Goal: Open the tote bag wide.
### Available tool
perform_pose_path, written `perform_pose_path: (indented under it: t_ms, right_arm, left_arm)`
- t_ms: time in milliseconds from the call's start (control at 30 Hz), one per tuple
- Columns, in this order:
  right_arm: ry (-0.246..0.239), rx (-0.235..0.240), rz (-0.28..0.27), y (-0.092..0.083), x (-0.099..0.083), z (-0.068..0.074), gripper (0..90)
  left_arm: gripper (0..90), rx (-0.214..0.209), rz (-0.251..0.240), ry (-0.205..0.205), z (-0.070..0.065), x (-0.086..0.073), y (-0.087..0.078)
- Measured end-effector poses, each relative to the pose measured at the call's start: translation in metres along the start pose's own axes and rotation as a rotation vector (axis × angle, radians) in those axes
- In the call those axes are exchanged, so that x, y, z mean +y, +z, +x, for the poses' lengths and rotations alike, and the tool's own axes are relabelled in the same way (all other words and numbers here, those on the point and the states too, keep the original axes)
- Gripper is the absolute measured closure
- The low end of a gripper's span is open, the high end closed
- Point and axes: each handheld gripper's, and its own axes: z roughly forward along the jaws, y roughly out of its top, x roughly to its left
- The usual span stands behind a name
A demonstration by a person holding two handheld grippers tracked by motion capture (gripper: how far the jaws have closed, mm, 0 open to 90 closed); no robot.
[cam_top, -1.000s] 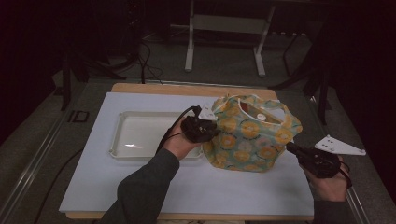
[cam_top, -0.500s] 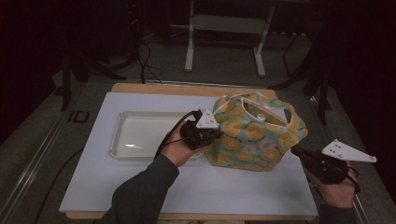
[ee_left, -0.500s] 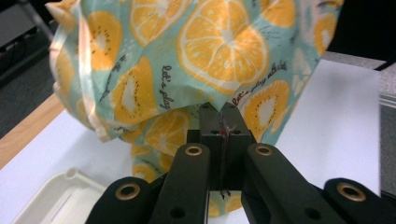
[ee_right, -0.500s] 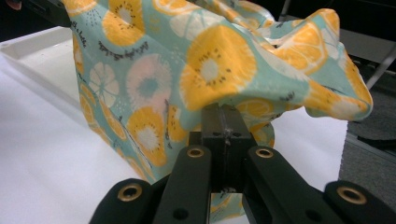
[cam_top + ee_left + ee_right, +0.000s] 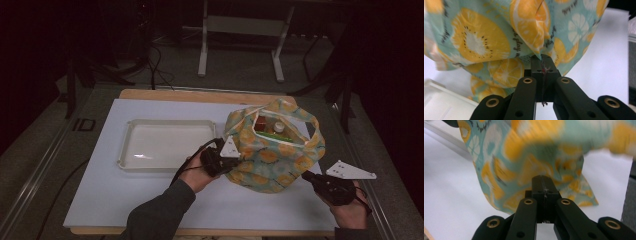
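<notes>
A cloth bag (image 5: 272,157) with an orange and kiwi print rests on the white table top (image 5: 130,200), its mouth open upward. Inside it I see a white bottle cap (image 5: 279,127) and a green item (image 5: 274,135). My left gripper (image 5: 234,164) is at the bag's left side, shut on a fold of its fabric. In the left gripper view the cloth (image 5: 499,37) runs into the closed tips of that gripper (image 5: 541,58). My right gripper (image 5: 306,175) meets the bag's lower right corner. In the blurred right gripper view its tips (image 5: 544,181) are shut, with cloth (image 5: 529,162) gathered at them.
A shallow white tray (image 5: 124,150) lies left of the bag, close behind my left hand. The table's right edge runs just beyond my right hand (image 5: 350,212). White stand legs (image 5: 202,45) and cables are on the floor behind the table.
The bag and both grippers have come down and toward the near edge; the bag stood higher half a second ago. Both hands kept their places on the bag.
</notes>
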Motion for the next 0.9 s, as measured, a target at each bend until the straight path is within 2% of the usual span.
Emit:
perform_pose_path:
  t_ms: [100, 200, 333, 633, 733, 900]
  right_arm:
    - [0.022, -0.012, 0.002, 0.0, -0.003, -0.004, 87.6]
    - [0.041, -0.027, -0.011, -0.007, -0.001, -0.007, 82.7]
    - [0.07, -0.029, -0.051, -0.019, 0.008, -0.013, 70.3]
    - [0.136, -0.046, -0.12, -0.031, 0.039, -0.028, 56.5]
    - [0.151, -0.045, -0.135, -0.03, 0.051, -0.031, 52.7]
    - [0.148, -0.046, -0.147, -0.02, 0.073, -0.032, 50.6]
  left_arm:
    - [89.6, -0.004, 0.039, -0.013, 0.003, -0.007, 0.011]
    - [89.6, -0.007, 0.048, -0.028, 0.006, -0.012, 0.015]
    - [89.5, -0.008, 0.058, -0.045, 0.009, -0.016, 0.017]
    - [89.4, 0.0, 0.072, -0.055, 0.012, -0.018, 0.02]
    - [89.3, 0.001, 0.073, -0.054, 0.011, -0.018, 0.021]
    - [89.3, 0.011, 0.084, -0.043, 0.01, -0.016, 0.022]
